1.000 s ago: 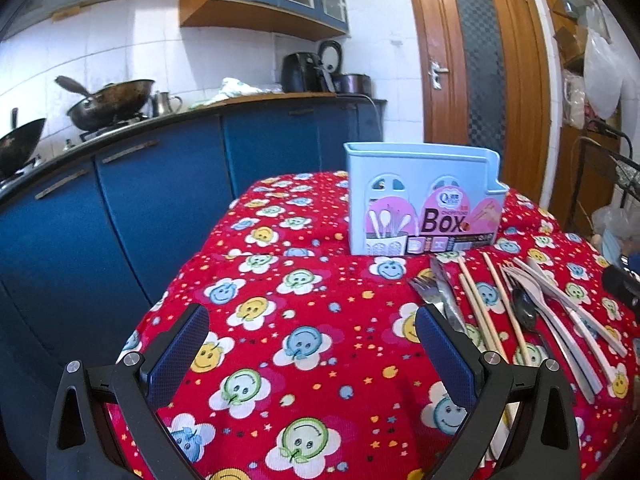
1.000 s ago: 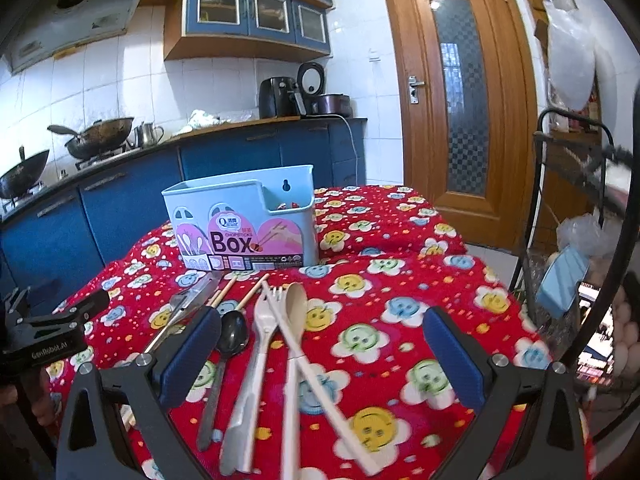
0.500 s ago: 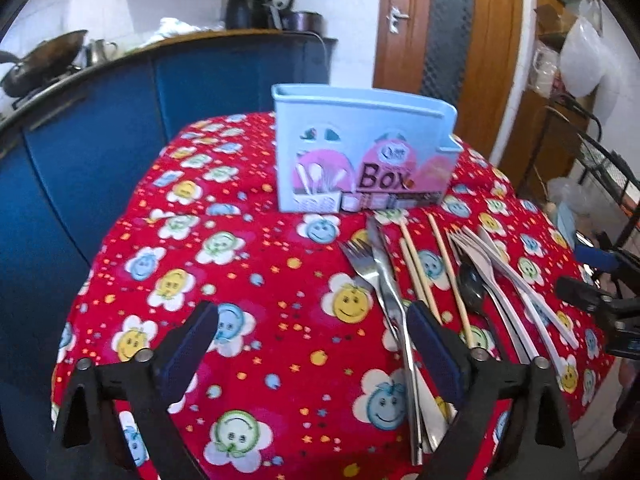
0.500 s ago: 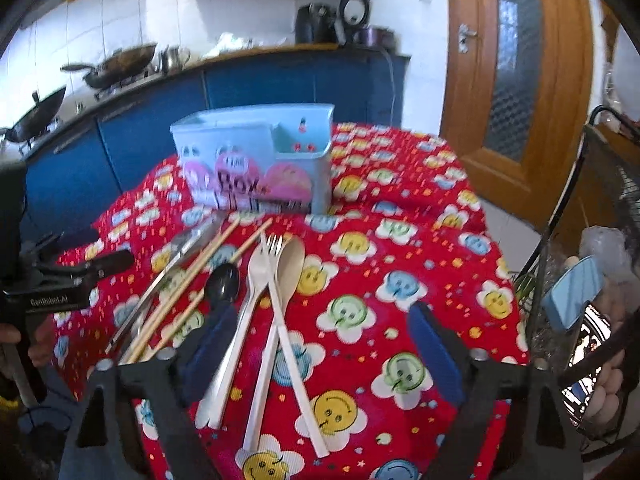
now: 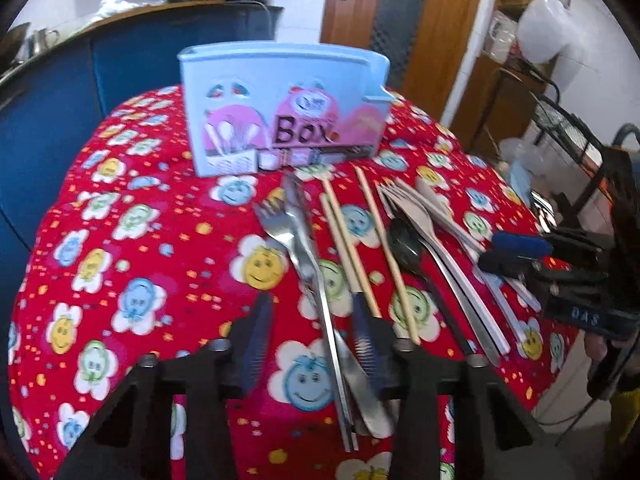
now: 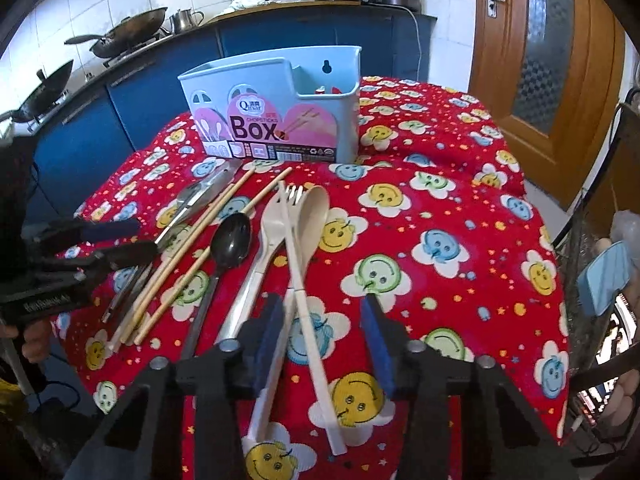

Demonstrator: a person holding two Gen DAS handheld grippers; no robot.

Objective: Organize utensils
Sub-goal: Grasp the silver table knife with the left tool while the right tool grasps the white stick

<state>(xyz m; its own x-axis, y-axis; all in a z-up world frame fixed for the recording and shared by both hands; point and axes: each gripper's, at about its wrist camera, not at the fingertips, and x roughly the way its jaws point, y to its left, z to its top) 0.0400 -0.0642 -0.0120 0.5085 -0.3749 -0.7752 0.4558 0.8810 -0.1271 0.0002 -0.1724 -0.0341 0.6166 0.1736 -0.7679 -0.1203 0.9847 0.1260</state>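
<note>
A light blue utensil box (image 6: 272,120) marked "Box" stands at the far side of the red smiley tablecloth (image 6: 440,248). In front of it lie a metal fork and knife (image 5: 296,240), wooden chopsticks (image 5: 344,240), a black spoon (image 6: 232,240), and a cream fork (image 6: 292,240) and cream spoon (image 6: 316,208). My left gripper (image 5: 312,344) hovers over the metal fork and knife handles. Its jaws are closing with the handles between them, and a gap still shows. My right gripper (image 6: 324,336) is closing around the cream fork and spoon handles, its pads apart from them.
Blue kitchen cabinets (image 6: 160,80) with woks (image 6: 120,36) on the counter run behind the table. A wooden door (image 6: 552,60) is at the back right. A metal rack (image 5: 568,140) stands off the table's right side. A person's hand (image 6: 36,340) holds the left gripper.
Both grippers have tilted down toward the table and come closer to the utensils. Their jaws have narrowed from wide open, each now straddling utensil handles.
</note>
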